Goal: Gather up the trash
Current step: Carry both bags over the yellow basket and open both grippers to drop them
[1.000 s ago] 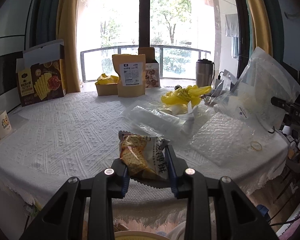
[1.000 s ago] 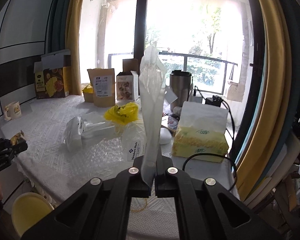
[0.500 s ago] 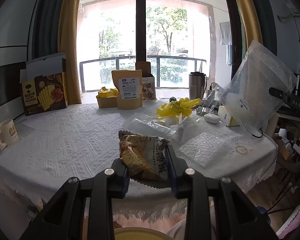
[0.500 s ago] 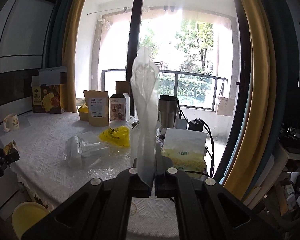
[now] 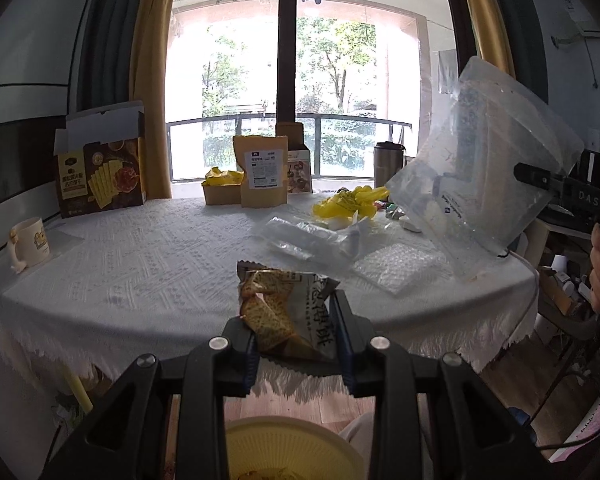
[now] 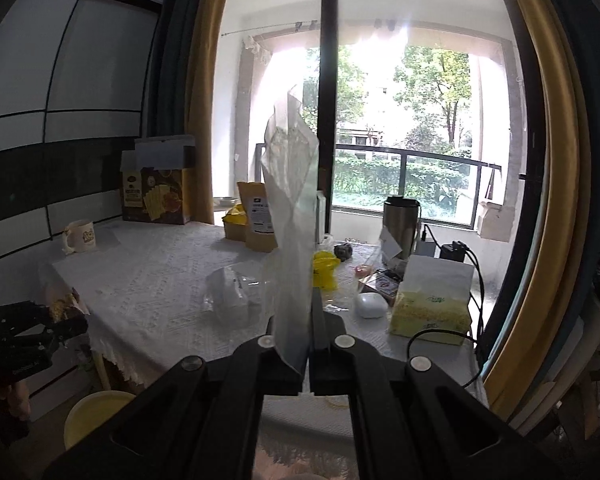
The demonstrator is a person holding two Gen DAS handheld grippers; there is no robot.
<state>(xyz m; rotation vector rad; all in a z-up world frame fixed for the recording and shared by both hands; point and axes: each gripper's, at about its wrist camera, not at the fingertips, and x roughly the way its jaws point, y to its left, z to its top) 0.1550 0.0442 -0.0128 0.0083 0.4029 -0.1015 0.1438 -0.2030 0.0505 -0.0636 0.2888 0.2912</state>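
Crinkled foil, printed with crackers: a snack wrapper (image 5: 290, 314) sits clamped between the two sides of the left tongs (image 5: 296, 334), low centre of the left wrist view, lifted clear of the white-clothed surface (image 5: 140, 264) and carried just past its fringed near edge. Directly below, at the bottom edge, shows the rim of a yellow bin (image 5: 288, 444), likely the drop point, which would explain why the wrapper is held out over the floor rather than over the cloth. The right tongs (image 6: 306, 344) are clenched tight on a clear plastic bag (image 6: 290, 216), pinched at its lower end so it stands tall up the centre of the right wrist view; in the left view the same bag hangs broad at the right, off the surface. Both pieces of trash look ready for binning. More remains on the cloth: a crumpled clear film (image 5: 304, 236), a bubble-wrap sheet (image 5: 392, 268) and a yellow bag (image 5: 348, 202), centre right. A mug (image 5: 30, 240) at the left, a cracker box (image 5: 100, 172) and a kraft pouch (image 5: 262, 172) at the back stand upright.
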